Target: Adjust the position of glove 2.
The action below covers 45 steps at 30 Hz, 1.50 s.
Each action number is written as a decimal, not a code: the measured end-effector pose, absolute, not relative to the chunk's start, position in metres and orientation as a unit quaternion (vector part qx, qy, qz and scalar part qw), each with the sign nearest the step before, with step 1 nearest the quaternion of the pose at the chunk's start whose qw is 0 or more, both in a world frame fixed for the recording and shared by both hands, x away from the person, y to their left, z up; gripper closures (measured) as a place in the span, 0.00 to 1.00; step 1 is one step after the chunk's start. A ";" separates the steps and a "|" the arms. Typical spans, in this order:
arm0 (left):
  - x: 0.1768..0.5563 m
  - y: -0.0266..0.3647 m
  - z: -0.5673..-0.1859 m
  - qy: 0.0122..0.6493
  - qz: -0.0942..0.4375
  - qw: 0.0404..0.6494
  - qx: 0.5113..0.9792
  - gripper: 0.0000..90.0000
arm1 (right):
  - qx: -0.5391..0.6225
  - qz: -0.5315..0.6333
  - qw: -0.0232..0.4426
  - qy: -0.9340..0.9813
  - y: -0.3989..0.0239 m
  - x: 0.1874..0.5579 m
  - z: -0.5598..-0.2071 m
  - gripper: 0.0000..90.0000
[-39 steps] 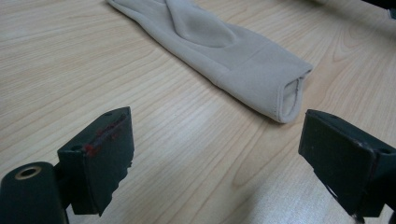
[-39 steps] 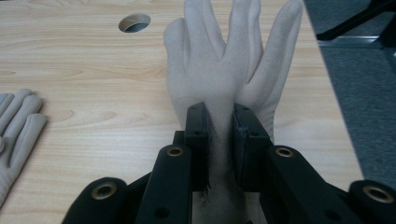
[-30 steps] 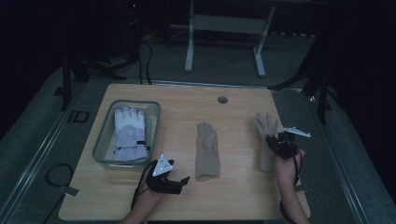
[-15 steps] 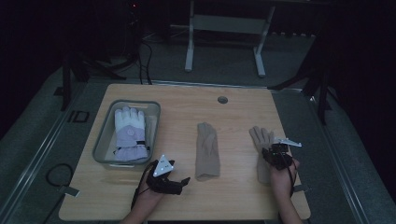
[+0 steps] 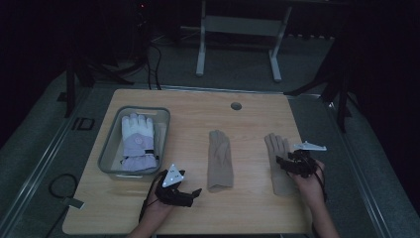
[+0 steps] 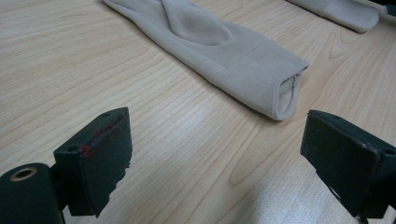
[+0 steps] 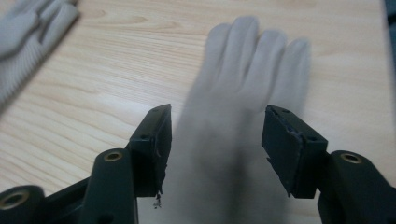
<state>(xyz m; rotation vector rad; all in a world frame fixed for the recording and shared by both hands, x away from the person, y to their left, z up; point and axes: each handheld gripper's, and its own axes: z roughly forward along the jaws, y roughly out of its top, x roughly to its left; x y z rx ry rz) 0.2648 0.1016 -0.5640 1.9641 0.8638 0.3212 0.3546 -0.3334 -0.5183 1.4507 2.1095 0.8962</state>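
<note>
High view: right tongs [image 5: 286, 165] over right beige glove [image 5: 278, 148] on the counter [image 5: 198, 106]; left tongs [image 5: 194, 194] beside middle glove [image 5: 220, 158].
Left gripper view: left tongs wide open, empty, glove cuff ahead.
Right gripper view: right tongs have just been opening, glove between jaws, not pinched.

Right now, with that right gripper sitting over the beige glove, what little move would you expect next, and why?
Probably lifting the right gripper clear of the right beige glove. Its jaws have just been opening, and in the right gripper view they stand apart over the glove, which lies flat on the table, so it looks released. The left gripper waits open near the middle beige glove.
</note>
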 end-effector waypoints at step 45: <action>0.265 0.101 -0.564 0.352 0.130 0.464 0.802 0.10 | 0.537 0.330 0.248 0.736 -0.293 0.347 -0.503 0.93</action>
